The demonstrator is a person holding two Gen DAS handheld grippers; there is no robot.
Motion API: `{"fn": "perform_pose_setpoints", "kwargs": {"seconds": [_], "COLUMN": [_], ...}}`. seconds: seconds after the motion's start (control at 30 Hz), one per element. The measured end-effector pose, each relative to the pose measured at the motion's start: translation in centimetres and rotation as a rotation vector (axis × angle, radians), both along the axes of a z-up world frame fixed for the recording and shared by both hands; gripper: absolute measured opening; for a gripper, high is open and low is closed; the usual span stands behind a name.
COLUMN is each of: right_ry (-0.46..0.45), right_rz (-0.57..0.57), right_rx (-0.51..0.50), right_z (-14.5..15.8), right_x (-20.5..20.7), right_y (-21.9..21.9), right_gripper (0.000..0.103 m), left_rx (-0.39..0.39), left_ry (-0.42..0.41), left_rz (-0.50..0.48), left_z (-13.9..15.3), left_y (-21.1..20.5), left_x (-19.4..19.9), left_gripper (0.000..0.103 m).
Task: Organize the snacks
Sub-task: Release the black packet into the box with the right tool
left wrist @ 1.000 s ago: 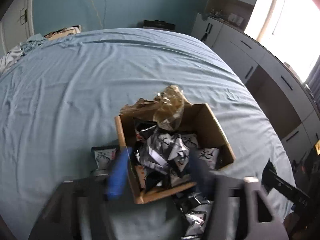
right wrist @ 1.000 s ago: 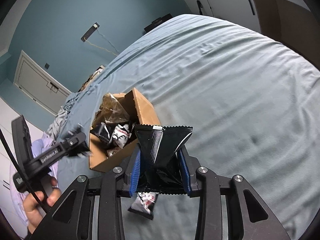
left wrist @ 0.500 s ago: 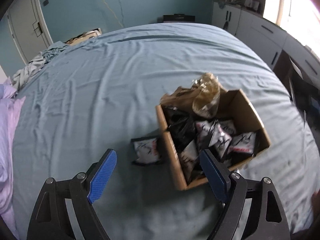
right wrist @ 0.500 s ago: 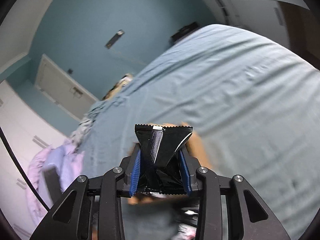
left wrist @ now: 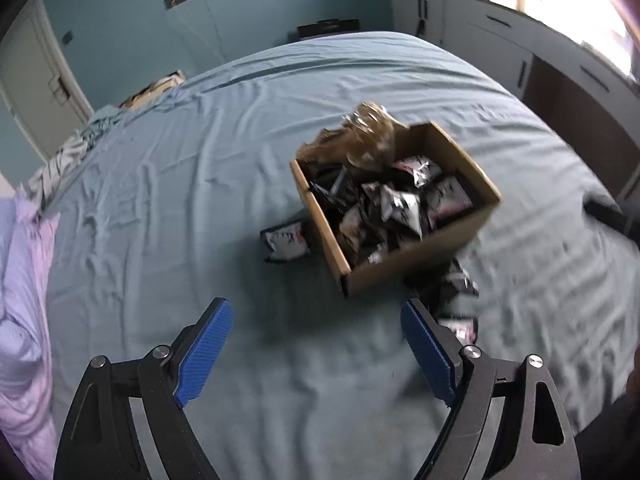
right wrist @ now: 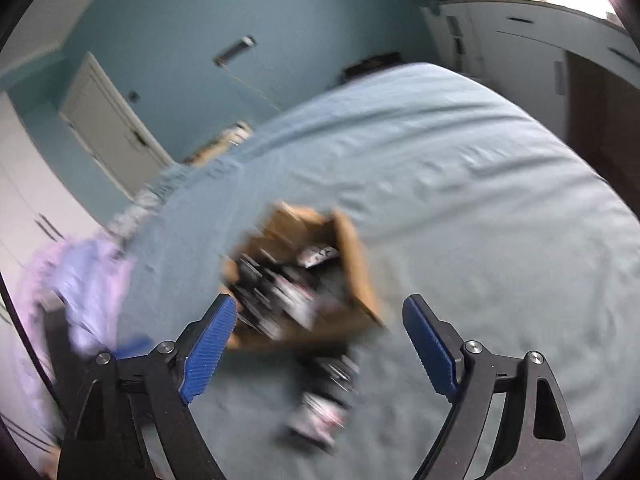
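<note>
Both your tongs, the left gripper (left wrist: 316,344) and right gripper (right wrist: 318,344), are wide open and empty. A small black-and-white foil snack packet (left wrist: 286,240) lies just beside the brown cardboard box (left wrist: 416,264). It looks light, crinkly and slippery, so pinch its flat edge.

A bed (left wrist: 180,208) with a wrinkled pale blue sheet carries everything. An open cardboard box (left wrist: 416,260) full of black-and-white snack packets sits on it, right of centre in the left wrist view. One loose packet (left wrist: 286,242) lies flat on the sheet just beside the box wall at its 9 o'clock. More packets (left wrist: 456,300) lie on the sheet against the box at its 5 o'clock. A lilac quilt (left wrist: 20,320) is bunched along the bed at 9 o'clock
</note>
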State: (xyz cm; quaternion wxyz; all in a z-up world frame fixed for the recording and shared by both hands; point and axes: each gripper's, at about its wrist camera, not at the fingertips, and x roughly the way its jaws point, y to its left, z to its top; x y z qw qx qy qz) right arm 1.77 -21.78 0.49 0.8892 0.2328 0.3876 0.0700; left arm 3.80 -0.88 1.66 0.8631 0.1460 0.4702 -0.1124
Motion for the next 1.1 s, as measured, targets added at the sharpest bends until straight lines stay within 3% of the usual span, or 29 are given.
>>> {"fn": "perform_pose_setpoints", "kwargs": {"seconds": [0.07, 0.13, 0.3, 0.4, 0.63, 0.7, 0.83, 1.1], "right_ry": [0.182, 0.239, 0.09, 0.099, 0.21, 0.19, 0.127, 0.118], "right_rz": [-0.038, -0.015, -0.101, -0.116, -0.127, -0.151, -0.188, -0.14], "right_rx": [-0.123, -0.175, -0.14, -0.139, -0.166, -0.162, -0.275, -0.263], "right_z": [-2.3, -2.3, -0.3, -1.1, -3.1, -2.9, -2.4, -3.6], "right_x": [-0.7, -1.0, -5.2, -6.9, -3.4, -2.6, -1.7, -1.1], "right_y": [-0.3, -0.4, -1.4, -1.3, -1.3, -1.6, -0.8, 0.1], "right_gripper": [0.085, 0.085, 0.085, 0.085, 0.085, 0.085, 0.085, 0.085], "left_rx": [0.051, 0.093, 0.069, 0.076, 0.122, 0.114, 0.104, 0.091], "left_ry": [-0.032, -0.05, -0.056, -0.047, 0.0, 0.021, 0.061, 0.128], "left_rz": [-0.003, -0.011, -0.02, -0.047, -0.1, -0.1, -0.103, -0.2], "left_z": [-0.1, 0.0, -0.1, -0.7, -3.4, -3.9, -5.5, -8.4], "left_y": [-0.3, -0.5, -0.5, -1.3, -3.8, -4.1, -5.1, -8.8], "left_x": [-0.9, -1.5, -2.4, -2.5, -2.2, -1.8, -1.1, -1.8], "left_gripper": [0.088, 0.088, 0.101, 0.101, 0.101, 0.101, 0.101, 0.101]}}
